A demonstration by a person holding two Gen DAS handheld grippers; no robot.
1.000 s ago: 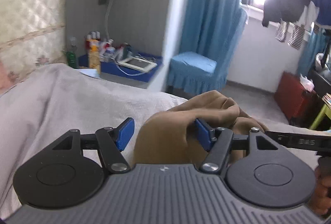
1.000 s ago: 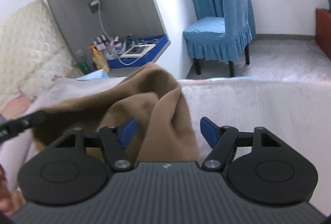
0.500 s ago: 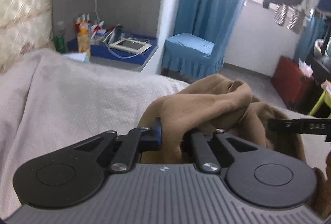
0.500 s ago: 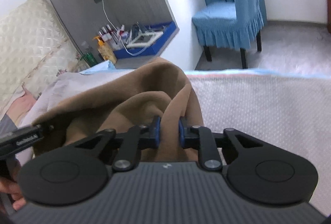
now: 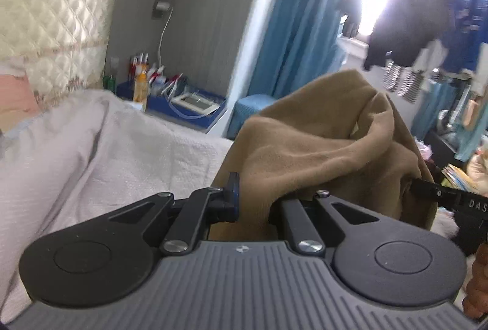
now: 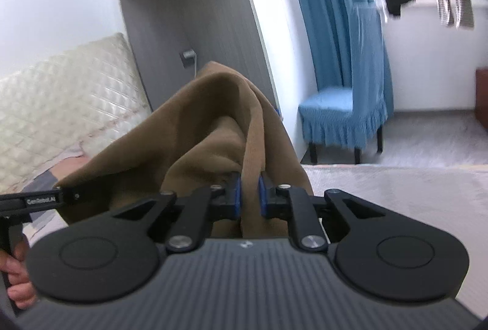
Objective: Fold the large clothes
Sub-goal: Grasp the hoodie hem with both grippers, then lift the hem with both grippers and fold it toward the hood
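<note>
A large brown garment [image 5: 320, 132] hangs bunched in the air above the grey bedspread [image 5: 106, 147]. My left gripper [image 5: 256, 193] is shut on a fold of it; the cloth drapes over its right finger. In the right wrist view the garment [image 6: 213, 116] rises as a peak ahead. A ribbed hem runs between the blue pads of my right gripper [image 6: 250, 196], whose jaws are closing and press on it. The other gripper's black bar [image 6: 39, 199] shows at the left with a hand [image 6: 15, 284] under it.
A quilted cream headboard [image 5: 45, 10] stands at the left. A wall niche holds bottles and a blue tray [image 5: 170, 92]. A blue covered chair [image 6: 335, 107] stands beyond the bed's far edge. Dark clothes [image 5: 408, 10] hang at the bright window.
Both grippers went from open around the garment to shut on it, then rose, lifting the cloth off the bed. Both views now tilt higher.
</note>
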